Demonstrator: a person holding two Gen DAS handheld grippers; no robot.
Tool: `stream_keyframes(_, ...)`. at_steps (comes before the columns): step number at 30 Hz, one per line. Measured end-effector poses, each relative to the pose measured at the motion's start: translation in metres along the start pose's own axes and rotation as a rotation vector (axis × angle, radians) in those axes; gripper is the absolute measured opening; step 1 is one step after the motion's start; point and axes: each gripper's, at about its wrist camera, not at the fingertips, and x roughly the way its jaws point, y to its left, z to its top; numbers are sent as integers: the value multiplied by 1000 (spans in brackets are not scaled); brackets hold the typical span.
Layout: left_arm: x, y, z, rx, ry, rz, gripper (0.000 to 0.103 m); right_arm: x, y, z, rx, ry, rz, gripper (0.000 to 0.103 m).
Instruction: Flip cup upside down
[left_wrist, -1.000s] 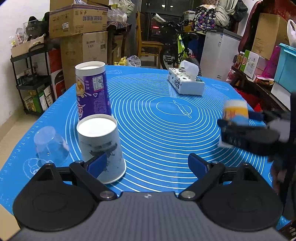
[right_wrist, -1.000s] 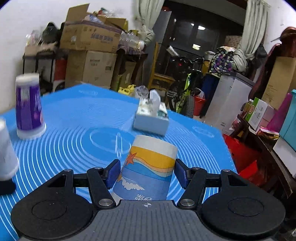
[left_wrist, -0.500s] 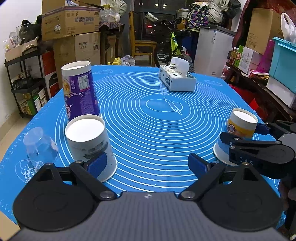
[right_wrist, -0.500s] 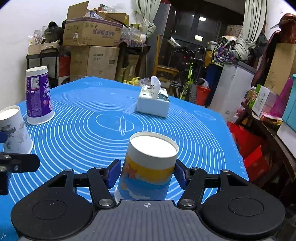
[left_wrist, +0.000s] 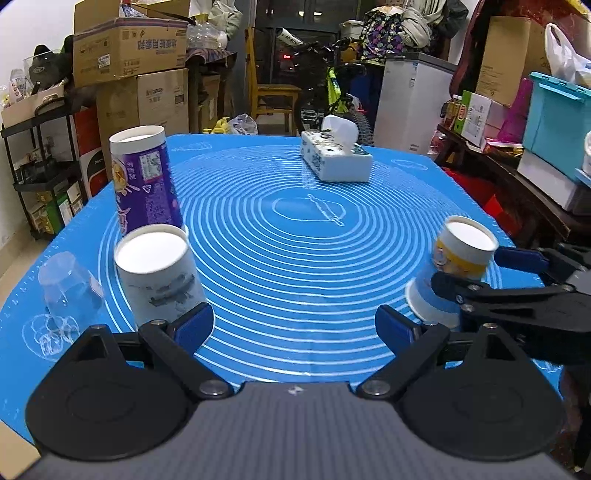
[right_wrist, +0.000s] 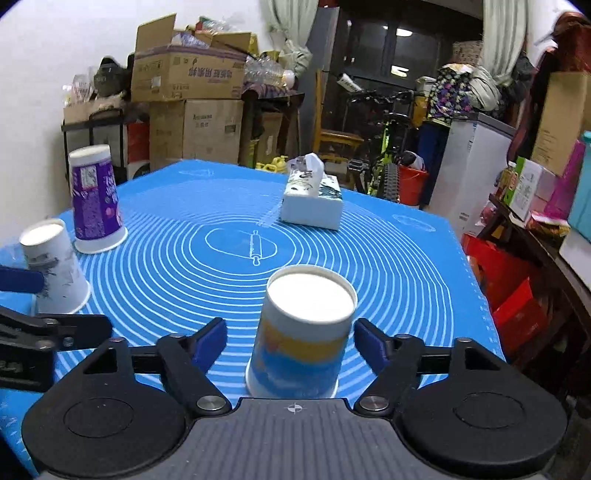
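A paper cup with a blue and yellow print (right_wrist: 301, 339) stands upside down on the blue mat (right_wrist: 388, 258), white base up. My right gripper (right_wrist: 290, 341) is open, its blue pads a little clear of the cup on both sides. The cup (left_wrist: 456, 273) and the right gripper (left_wrist: 491, 271) also show at the right of the left wrist view. My left gripper (left_wrist: 293, 325) is open and empty above the mat's near edge, its left pad close to a grey-printed white cup (left_wrist: 159, 273).
A tall purple cup (left_wrist: 142, 184) stands upside down behind the grey-printed cup (right_wrist: 55, 266). A clear plastic cup (left_wrist: 68, 290) stands at the mat's left edge. A tissue box (left_wrist: 334, 157) lies at the far side. Boxes, shelves and a bicycle surround the table.
The right gripper lowered the blue and yellow cup onto the mat, then opened its jaws off it. The left gripper stayed open and shifted only slightly.
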Motion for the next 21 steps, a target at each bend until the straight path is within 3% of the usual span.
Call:
stream_keyframes(11, -18, -30, -21, 56, 13, -58, 95, -62, -30, -36, 98, -11, -40, 86)
stream_keyframes(14, -20, -38, -26, 65, 11, -62, 100, -71, -33, -45, 85, -20, -67, 86)
stream_keyframes(21, -19, -52, -34, 85, 21, -65, 100, -80, -40, -55, 101, -12, -81, 86)
